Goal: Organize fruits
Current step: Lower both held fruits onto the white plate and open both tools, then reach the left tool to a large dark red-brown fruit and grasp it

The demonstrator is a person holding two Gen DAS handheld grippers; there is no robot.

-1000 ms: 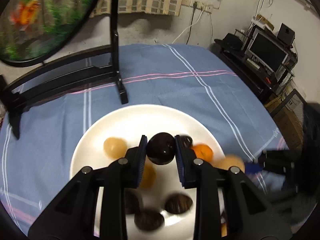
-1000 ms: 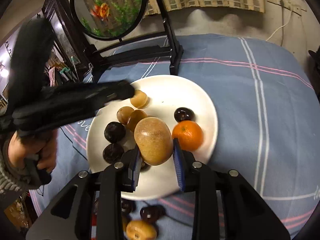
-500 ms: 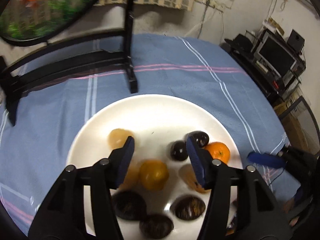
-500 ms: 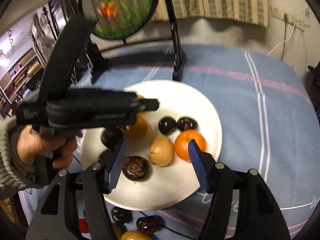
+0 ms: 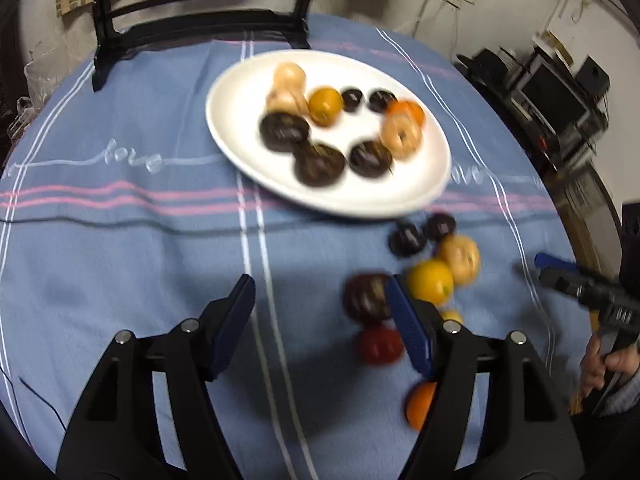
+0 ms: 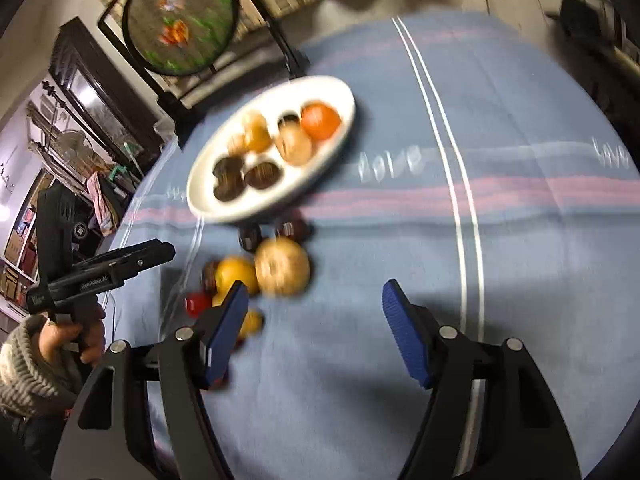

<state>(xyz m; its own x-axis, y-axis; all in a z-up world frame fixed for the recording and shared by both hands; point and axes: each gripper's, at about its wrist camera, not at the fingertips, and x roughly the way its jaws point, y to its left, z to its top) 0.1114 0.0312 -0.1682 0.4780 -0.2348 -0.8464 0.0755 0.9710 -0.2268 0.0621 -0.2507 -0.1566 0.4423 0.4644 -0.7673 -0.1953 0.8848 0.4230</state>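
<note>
Nearest the left wrist camera, the left gripper (image 5: 320, 320) is seen with its jaws spread and opening; only bare blue tablecloth (image 5: 120, 280) lies between the blue pads, and nothing is held. Just outside its right finger, a loose cluster of fruit is observed on the cloth: an orange fruit (image 5: 418, 404) partly hidden behind the finger, a red fruit (image 5: 380, 344), a dark fruit (image 5: 366, 296) touching the pad's outer edge in the picture, a yellow fruit (image 5: 430, 282), a tan fruit (image 5: 460, 258) beside it, and two small dark fruits (image 5: 408, 238) nearest the plate. Contact between neighbours cannot be settled because of blur.

In the right wrist view, the right gripper (image 6: 314, 332) is likewise found spread and opening, with only cloth between the pads. The same cluster lies beyond and beside its left finger, the large tan fruit (image 6: 282, 266) being the most prominent. At the left of that view, a hand (image 6: 76, 332) in a knitted sleeve (image 6: 24, 372) is seen holding the other gripper's handle.

Farther off, a white plate (image 5: 240, 136) rests on the cloth, well apart from both grippers. On it are noted three large dark fruits (image 5: 320, 164), two small dark ones, an orange (image 5: 406, 112), a yellow-orange fruit (image 5: 325, 105) and pale tan fruits (image 5: 290, 76).

Beyond the plate, a black stand (image 6: 280, 48) carrying a round embroidered screen (image 6: 180, 32) is recorded at the table's far edge. A shelf of electronics (image 5: 552, 96) stands against the wall.
</note>
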